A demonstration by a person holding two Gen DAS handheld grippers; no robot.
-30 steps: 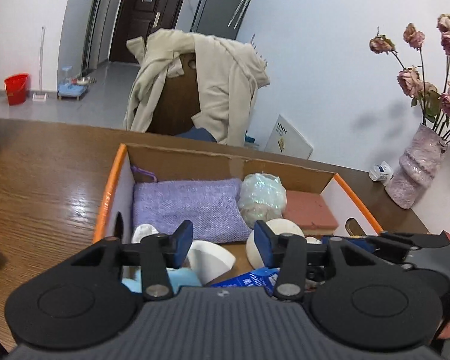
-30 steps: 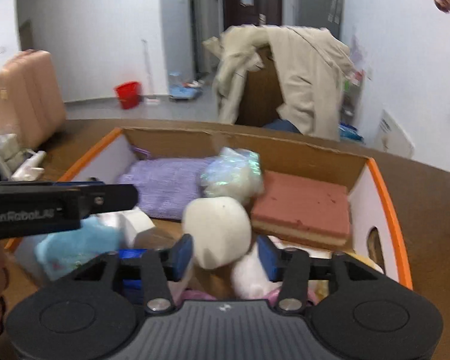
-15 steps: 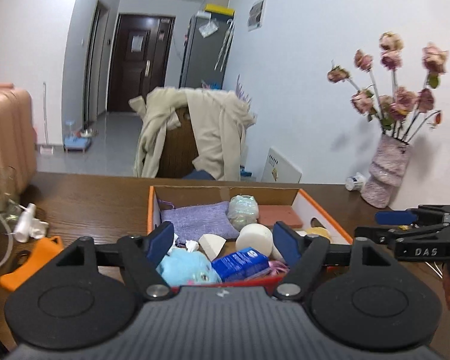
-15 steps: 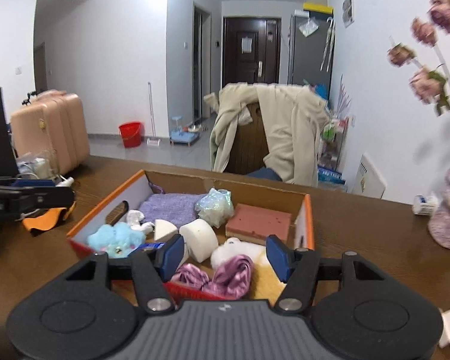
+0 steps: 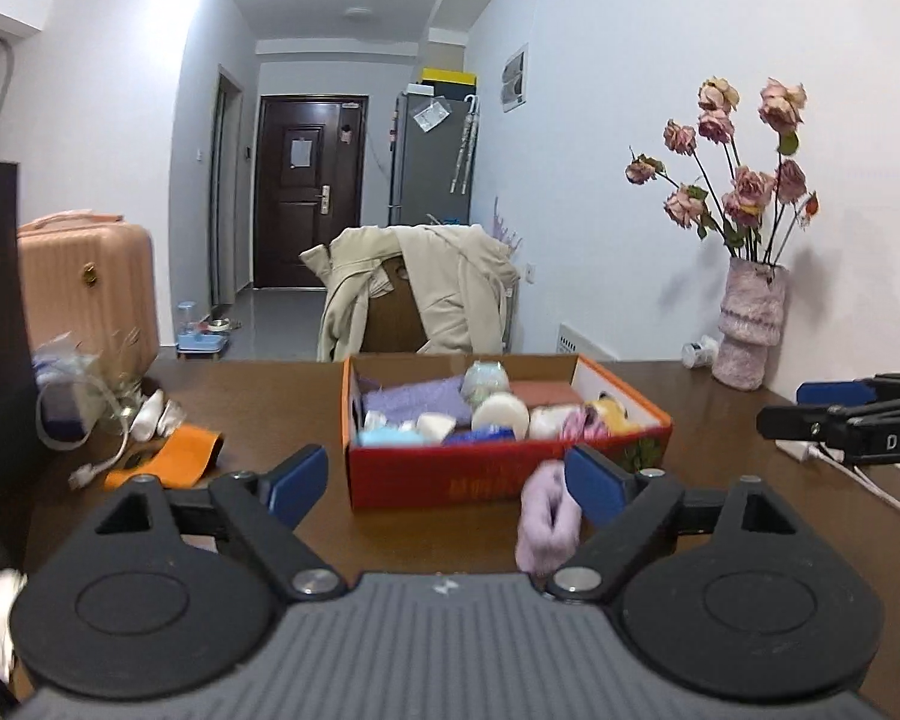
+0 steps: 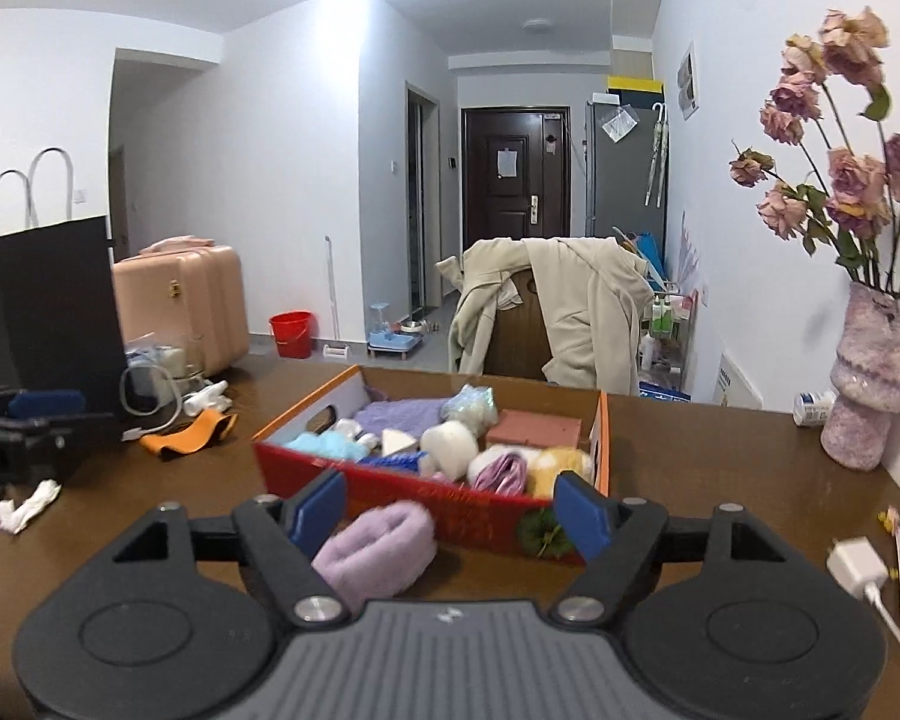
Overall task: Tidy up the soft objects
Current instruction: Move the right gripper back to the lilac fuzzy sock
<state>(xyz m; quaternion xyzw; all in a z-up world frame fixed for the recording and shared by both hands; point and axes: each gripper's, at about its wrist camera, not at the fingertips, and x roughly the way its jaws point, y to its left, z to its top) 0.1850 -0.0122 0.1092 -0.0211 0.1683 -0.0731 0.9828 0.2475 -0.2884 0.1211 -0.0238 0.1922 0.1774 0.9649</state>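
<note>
One lilac roll [image 6: 378,552] lies on the table [image 6: 720,468] before the box [image 6: 450,498], long axis crosswise. Both tongs, left [image 5: 444,489] and right [image 6: 450,516], are opening, empty.

A: What sort of place is this?

B: A home. See the brown table [image 6: 720,456]? Behind it a chair [image 6: 519,330] has a coat [image 6: 588,306] thrown over it.

A: And past the chair?

B: A hall with a dark front door [image 6: 515,180] and a fridge [image 6: 624,174] beside it.

A: What else?

B: A vase [image 6: 870,384] of dry roses on the table's right end. Left of the table, a pink suitcase [image 6: 180,300], a red bucket [image 6: 292,333] and pet bowls [image 6: 399,339] on the floor.
</note>
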